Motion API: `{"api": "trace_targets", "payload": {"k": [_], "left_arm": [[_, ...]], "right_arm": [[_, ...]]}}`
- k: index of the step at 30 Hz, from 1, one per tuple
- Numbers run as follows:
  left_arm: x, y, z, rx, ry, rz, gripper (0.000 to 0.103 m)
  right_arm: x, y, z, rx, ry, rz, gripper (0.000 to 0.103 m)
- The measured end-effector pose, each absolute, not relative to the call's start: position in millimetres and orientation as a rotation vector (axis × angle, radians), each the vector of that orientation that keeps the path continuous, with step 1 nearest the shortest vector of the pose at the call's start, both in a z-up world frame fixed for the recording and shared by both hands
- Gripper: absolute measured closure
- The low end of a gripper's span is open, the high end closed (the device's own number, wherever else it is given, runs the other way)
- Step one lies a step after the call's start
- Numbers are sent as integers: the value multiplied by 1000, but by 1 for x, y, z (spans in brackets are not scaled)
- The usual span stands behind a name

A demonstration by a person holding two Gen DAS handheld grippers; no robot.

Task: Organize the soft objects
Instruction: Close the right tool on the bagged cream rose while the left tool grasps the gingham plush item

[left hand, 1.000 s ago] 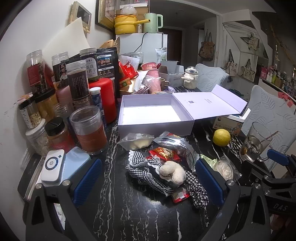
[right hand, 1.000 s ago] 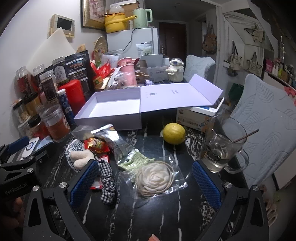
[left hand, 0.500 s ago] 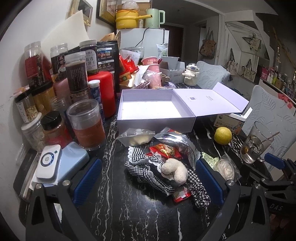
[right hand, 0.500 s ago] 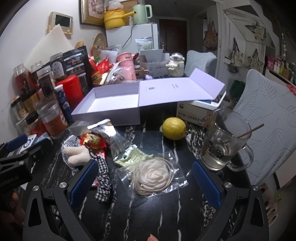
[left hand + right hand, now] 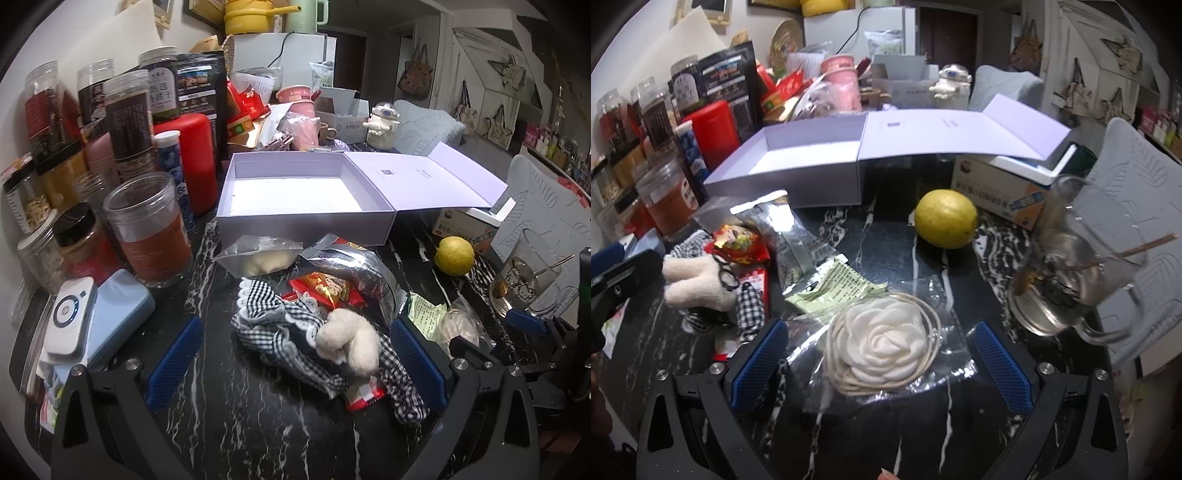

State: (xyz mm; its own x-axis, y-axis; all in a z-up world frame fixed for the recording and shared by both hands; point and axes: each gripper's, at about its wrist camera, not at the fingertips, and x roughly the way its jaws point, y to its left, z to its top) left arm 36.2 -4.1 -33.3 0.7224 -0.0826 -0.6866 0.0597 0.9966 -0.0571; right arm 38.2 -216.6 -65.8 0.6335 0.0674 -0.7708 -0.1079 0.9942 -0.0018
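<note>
nothing is seen packed yet: the lavender box (image 5: pixel 306 199) lies empty on the counter (image 5: pixel 229 413), the checked cloth (image 5: pixel 280 332) and bagged fabric flower (image 5: pixel 882 347) are framed by the open, empty left claw (image 5: pixel 291 354) and right claw (image 5: pixel 879 362).

The left gripper (image 5: pixel 293 354) hangs over the black marbled table (image 5: pixel 221 424) with its jaws spread wide on either side of a checked cloth (image 5: pixel 273 328). A white plush toy (image 5: pixel 351 341) lies on that cloth, touching it. Behind, a red snack packet (image 5: pixel 325 290) leans on a silver foil bag (image 5: pixel 362 273). Further back sits an open lilac box (image 5: pixel 303 218), and a lemon (image 5: pixel 453 255) lies to its right. What may be the right gripper (image 5: pixel 524 325) shows dimly at the edge.
</note>
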Motion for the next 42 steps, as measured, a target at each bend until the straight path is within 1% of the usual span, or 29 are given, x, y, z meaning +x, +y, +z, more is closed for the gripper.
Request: {"api": "trace_targets", "payload": {"k": [7, 12, 17, 19, 21, 22, 23, 24, 25, 27, 29, 31, 33, 35, 37, 39, 42], "left_arm": [[54, -10, -45, -33, 799, -111, 0], [66, -5, -56, -104, 848, -162, 0], [73, -2, -65, -138, 884, -174, 0], [74, -2, -68, -155, 900, -194, 0], [74, -4, -71, -151, 903, -195, 0], [74, -5, -71, -149, 903, -195, 0], [74, -6, -73, -145, 905, -196, 0], [75, -6, -75, -145, 910, -196, 0], [76, -7, -77, -148, 916, -195, 0], [77, -7, -80, -156, 916, -193, 0], [77, -6, -81, -162, 906, -196, 1], [76, -8, -82, -132, 890, -193, 8], [73, -7, -82, -121, 871, -196, 12], [66, -4, -78, -130, 837, -203, 24], [59, -6, -72, -114, 803, -211, 43], [54, -9, -67, -92, 785, -217, 58], [48, -11, -66, -75, 787, -231, 60]], "right_arm": [[58, -219, -87, -57, 942, 119, 0], [71, -222, -101, -47, 993, 134, 0], [71, -226, -104, -28, 988, 137, 1], [68, -228, -103, -26, 978, 139, 7], [64, -229, -101, -30, 967, 143, 23], [62, -230, -100, -21, 960, 161, 28], [60, -231, -98, -17, 952, 167, 38], [57, -232, -97, -20, 943, 167, 43], [56, -231, -97, -25, 935, 169, 45], [50, -233, -96, -21, 916, 184, 55], [45, -236, -93, -6, 901, 192, 63], [41, -236, -90, -8, 887, 186, 68], [36, -239, -86, 7, 871, 184, 74], [32, -242, -84, 22, 858, 178, 76], [28, -244, -81, 22, 844, 170, 78], [25, -243, -79, 25, 837, 165, 79], [18, -243, -75, 30, 820, 165, 81]]}}
